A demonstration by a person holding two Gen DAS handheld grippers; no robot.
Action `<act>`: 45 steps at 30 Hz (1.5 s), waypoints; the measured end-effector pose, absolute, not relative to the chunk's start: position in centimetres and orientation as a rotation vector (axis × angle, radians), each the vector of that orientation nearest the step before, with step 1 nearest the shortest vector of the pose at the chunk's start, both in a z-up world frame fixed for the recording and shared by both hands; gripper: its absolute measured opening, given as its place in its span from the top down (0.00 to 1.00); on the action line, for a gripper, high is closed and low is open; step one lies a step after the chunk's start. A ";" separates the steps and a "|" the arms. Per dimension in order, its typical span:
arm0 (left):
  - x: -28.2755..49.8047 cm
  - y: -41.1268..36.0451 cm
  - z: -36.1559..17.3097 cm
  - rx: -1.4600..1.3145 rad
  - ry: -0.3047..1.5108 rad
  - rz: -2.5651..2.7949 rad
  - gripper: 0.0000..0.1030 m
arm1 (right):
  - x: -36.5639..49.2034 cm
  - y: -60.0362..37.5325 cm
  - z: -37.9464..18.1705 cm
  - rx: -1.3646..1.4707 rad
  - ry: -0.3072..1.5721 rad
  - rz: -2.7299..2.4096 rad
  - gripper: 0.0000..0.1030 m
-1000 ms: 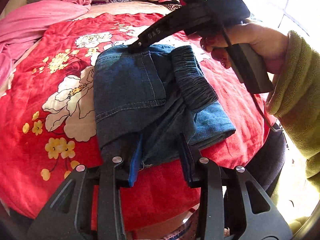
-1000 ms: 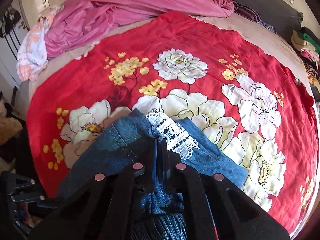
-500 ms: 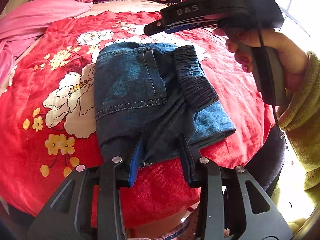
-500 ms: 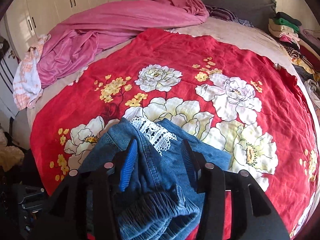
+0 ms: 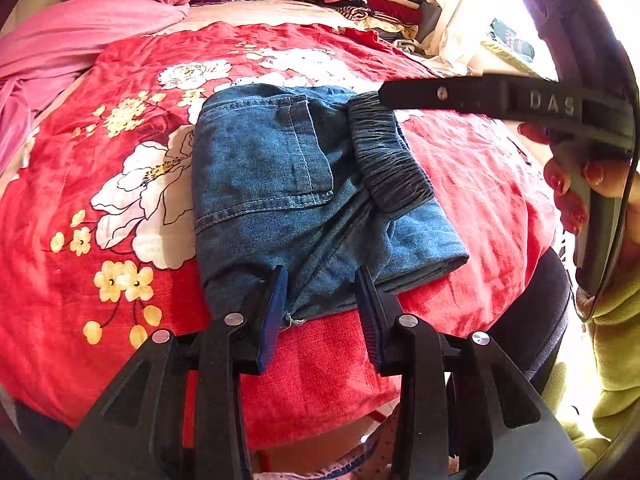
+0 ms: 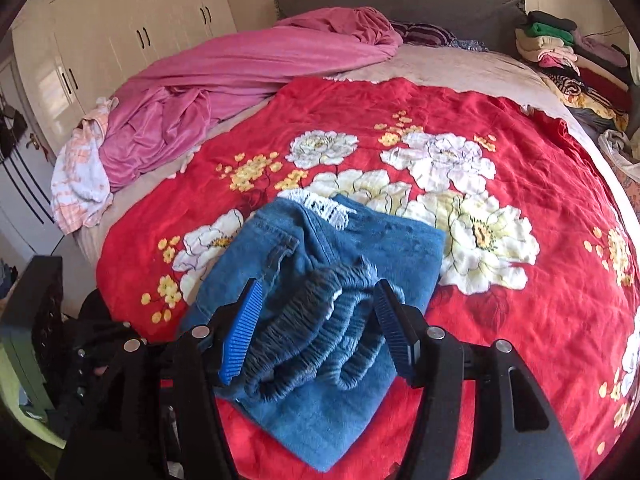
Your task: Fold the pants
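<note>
Pants (image 5: 280, 184) lie folded on your red floral blanket (image 5: 80, 280), near its front edge. Your left tool (image 5: 320, 312) sits part-open at the pants' near hem, pads probably not pinching. Your right tool (image 6: 316, 332) is opening above the gathered waistband (image 6: 320, 320), holding nothing.

One pair of folded denim pants (image 6: 320, 264) is seen in the lower middle of the frame, on one red flowered blanket (image 6: 520, 152). Two grippers are counted: the left gripper (image 5: 320, 300) and the right gripper (image 6: 316, 320). One pink cover (image 6: 240, 76) and one stack of folded clothes (image 6: 560, 48) are seen at the top.
</note>
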State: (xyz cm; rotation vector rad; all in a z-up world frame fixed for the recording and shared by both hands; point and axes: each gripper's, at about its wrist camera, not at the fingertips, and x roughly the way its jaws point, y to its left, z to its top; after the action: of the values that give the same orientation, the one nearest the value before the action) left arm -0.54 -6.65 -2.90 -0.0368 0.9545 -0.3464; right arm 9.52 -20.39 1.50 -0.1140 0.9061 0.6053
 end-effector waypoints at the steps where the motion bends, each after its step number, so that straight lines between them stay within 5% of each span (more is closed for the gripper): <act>1: -0.5 -6.6 -2.9 -0.037 0.955 -0.345 0.74 | 9.5 -20.4 0.6 -0.132 0.931 0.584 0.45; 8: -0.6 -6.7 -3.0 -0.037 0.960 -0.344 0.74 | 9.9 -21.4 -2.8 -0.065 1.003 0.539 0.42; 20: -1.8 -6.3 0.6 -0.038 0.874 -0.340 0.61 | 6.8 -24.8 3.2 -0.005 0.796 0.465 0.38; 23: -1.7 -6.0 1.9 -0.031 0.843 -0.324 0.55 | 6.4 -25.7 4.1 0.007 0.758 0.430 0.24; 28: -0.5 -5.3 2.9 -0.032 0.823 -0.283 0.47 | 6.2 -26.4 4.6 0.013 0.735 0.394 0.20; 45: 6.2 -1.2 -0.6 -0.086 0.901 -0.140 0.34 | 8.1 -26.4 -0.8 0.083 0.864 0.378 0.15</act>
State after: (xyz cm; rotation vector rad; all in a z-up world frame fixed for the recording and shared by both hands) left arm 6.22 -1.24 -0.65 -0.0860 0.9007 -0.1396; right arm 8.10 -26.38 -0.78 0.0829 0.8639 0.3780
